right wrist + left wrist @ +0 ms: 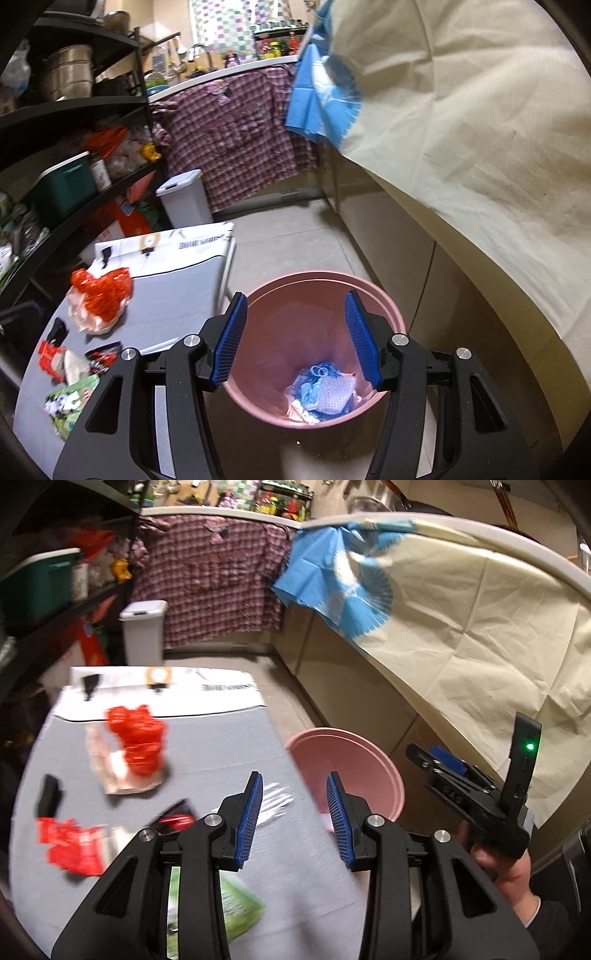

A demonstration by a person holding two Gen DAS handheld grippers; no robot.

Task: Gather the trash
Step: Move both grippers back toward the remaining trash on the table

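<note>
A pink bin (321, 295) stands on the floor beside the grey table (177, 288). Blue and white trash (321, 391) lies at its bottom. My right gripper (295, 339) is open and empty, directly above the bin's mouth. My left gripper (295, 819) is open and empty above the table's right edge, with the bin (351, 760) just beyond. On the table lie a red wrapper on pale plastic (136, 746), a red packet (70, 845), a dark red-and-black packet (173, 818) and a green packet (240, 908). The right gripper also shows in the left wrist view (417, 753).
A white lidded bin (184, 195) stands on the floor behind the table. Black shelves (74, 107) with pots and boxes run along the left. A counter draped in cream cloth (480, 147) runs along the right. A white printed bag (166, 247) covers the table's far end.
</note>
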